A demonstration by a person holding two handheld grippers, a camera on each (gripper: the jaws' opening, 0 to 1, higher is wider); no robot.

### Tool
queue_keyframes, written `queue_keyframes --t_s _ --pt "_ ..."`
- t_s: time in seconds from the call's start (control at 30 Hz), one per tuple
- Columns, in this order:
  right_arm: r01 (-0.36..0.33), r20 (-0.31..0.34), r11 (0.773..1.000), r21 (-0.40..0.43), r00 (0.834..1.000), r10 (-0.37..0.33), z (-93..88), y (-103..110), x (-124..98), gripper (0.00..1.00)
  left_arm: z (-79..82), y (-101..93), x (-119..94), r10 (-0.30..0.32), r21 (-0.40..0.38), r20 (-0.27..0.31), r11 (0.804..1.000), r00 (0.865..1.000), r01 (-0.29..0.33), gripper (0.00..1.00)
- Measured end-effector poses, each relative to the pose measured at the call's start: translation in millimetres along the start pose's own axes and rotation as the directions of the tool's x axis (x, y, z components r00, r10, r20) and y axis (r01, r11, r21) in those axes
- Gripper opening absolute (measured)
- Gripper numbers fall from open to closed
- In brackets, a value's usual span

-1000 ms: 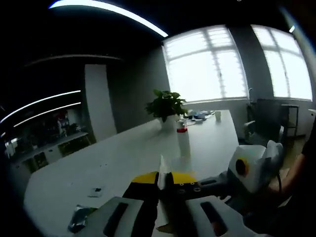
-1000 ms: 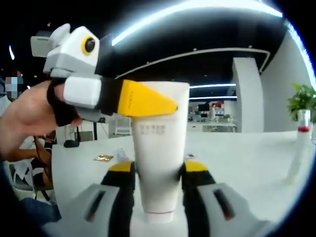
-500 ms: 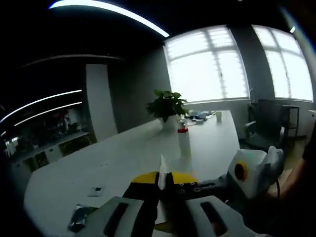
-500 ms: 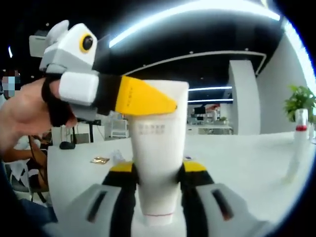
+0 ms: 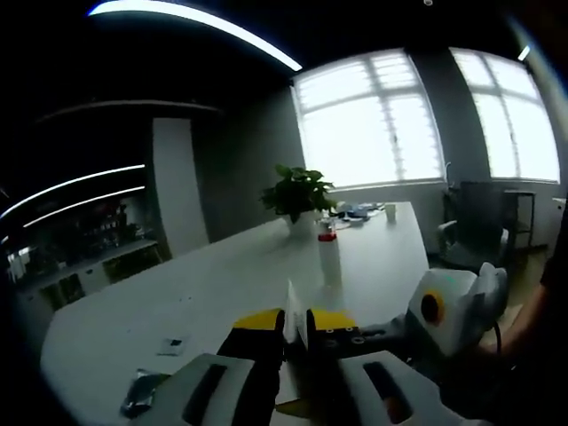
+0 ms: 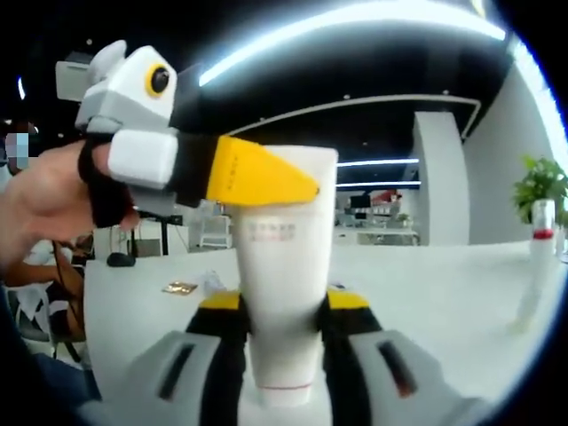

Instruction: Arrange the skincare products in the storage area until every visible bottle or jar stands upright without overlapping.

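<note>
Right gripper view, nearest: right gripper (image 6: pixel 280 306) is clamped on a white tube (image 6: pixel 282 266), 1 yellow-tipped jaw on each side of its lower body. The tube stands cap-down, crimped flat end up, with its cap on or just above the white table (image 6: pixel 444 293); contact can't be told. The left gripper (image 6: pixel 306 188) reaches in from the left and pinches the tube's flat top edge, a person's hand (image 6: pixel 44 209) behind it.

Left gripper view: the 2 jaws are nearly closed on a thin white edge (image 5: pixel 291 312), the same crimp seen end-on, so the tube is held by both grippers at once. The right gripper's body sits just right of it.

Further out on the table: 1 white bottle with a red band (image 5: pixel 329 256) stands upright, well apart from the tube. A small dark packet (image 5: pixel 142 391) lies flat near the left edge. A potted plant (image 5: pixel 297 191) and small clutter sit at the far end.

Progress, judged: 1 bottle is upright and the tube is upright but unreleased. Left: let go and check that it stands. Whether other products remain can't be told.
</note>
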State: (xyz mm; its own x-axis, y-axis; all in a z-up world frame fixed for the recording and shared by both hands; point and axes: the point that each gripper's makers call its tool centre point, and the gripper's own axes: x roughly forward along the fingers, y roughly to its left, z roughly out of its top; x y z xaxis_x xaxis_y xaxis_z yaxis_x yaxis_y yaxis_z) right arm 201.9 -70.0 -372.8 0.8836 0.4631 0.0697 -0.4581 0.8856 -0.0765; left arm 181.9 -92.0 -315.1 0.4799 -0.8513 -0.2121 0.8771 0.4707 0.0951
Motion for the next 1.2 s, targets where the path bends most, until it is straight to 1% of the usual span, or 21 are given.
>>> queue_keyframes --t_s 0.07,0.17,0.23,0.3,0.37,0.43,0.57,0.7,0.9,0.93,1.0,1.03,1.07,1.13,1.2 --pt "-0.002 0.001 1.0 -0.006 1.0 0.002 0.1 1.5 0.2 0.31 -0.2 1.6 -0.1 0.001 -0.011 0.005 1.0 1.0 -0.001 0.16" --pt "-0.004 0.004 1.0 -0.008 1.0 0.004 0.2 2.3 0.0 0.31 -1.8 2.1 -0.8 -0.002 -0.012 0.007 1.0 1.0 0.002 0.17" --pt "-0.003 0.004 1.0 -0.003 1.0 0.003 0.1 1.7 0.0 0.31 -1.7 4.3 -1.4 0.004 -0.023 0.021 1.0 1.0 -0.003 0.23" --pt "-0.007 0.003 1.0 0.003 1.0 0.007 -0.2 2.1 0.5 0.31 -2.9 3.0 0.0 -0.011 -0.054 0.028 0.998 1.0 0.012 0.31" --pt "-0.009 0.0 1.0 0.006 1.0 0.009 -0.5 1.3 0.0 0.31 -5.0 2.6 1.2 -0.011 -0.053 0.031 0.998 0.999 0.013 0.36" --pt "-0.009 0.002 1.0 0.014 1.0 0.009 -0.9 0.2 -0.6 0.31 -5.6 2.7 0.8 -0.009 -0.052 0.036 0.999 0.999 0.01 0.37" --pt "-0.004 0.002 1.0 0.015 1.0 0.004 -1.1 -1.7 -0.4 0.31 -3.5 4.0 -1.1 -0.014 -0.094 0.069 0.995 0.998 0.02 0.44" --pt "-0.007 0.002 1.0 0.008 1.0 0.007 -1.3 -0.9 0.0 0.31 -5.5 4.9 -2.6 -0.018 -0.119 0.076 0.993 0.997 0.027 0.5" --pt "-0.003 0.005 1.0 0.01 1.0 0.003 -1.9 -1.4 0.4 0.31 -9.0 3.3 -6.3 -0.03 -0.138 0.084 0.99 0.996 0.041 0.54" --pt "-0.004 0.005 1.0 0.009 1.0 0.004 -1.9 -1.1 0.5 0.31 -9.3 1.8 -6.7 -0.036 -0.136 0.09 0.989 0.995 0.048 0.58" --pt "-0.006 0.004 1.0 0.007 1.0 0.006 -1.6 -0.1 0.4 0.31 -10.3 1.4 -5.7 -0.033 -0.149 0.095 0.988 0.995 0.047 0.74" --pt "-0.008 0.004 1.0 0.006 1.0 0.008 -1.7 -0.2 0.4 0.31 -12.1 1.3 -4.9 -0.03 -0.159 0.09 0.986 0.995 0.044 0.8" --pt "-0.008 0.004 1.0 0.006 1.0 0.008 -1.8 -0.3 0.3 0.31 -14.4 1.4 -4.9 -0.026 -0.158 0.085 0.987 0.996 0.039 0.83" --pt "-0.009 0.004 1.0 0.007 1.0 0.009 -2.1 -0.2 0.5 0.31 -20.1 0.4 -6.0 -0.026 -0.138 0.061 0.99 0.998 0.034 0.82" --pt "-0.01 0.005 1.0 0.006 1.0 0.009 -2.2 0.2 0.2 0.31 -21.5 0.5 -7.7 -0.025 -0.137 0.062 0.99 0.998 0.033 0.83"
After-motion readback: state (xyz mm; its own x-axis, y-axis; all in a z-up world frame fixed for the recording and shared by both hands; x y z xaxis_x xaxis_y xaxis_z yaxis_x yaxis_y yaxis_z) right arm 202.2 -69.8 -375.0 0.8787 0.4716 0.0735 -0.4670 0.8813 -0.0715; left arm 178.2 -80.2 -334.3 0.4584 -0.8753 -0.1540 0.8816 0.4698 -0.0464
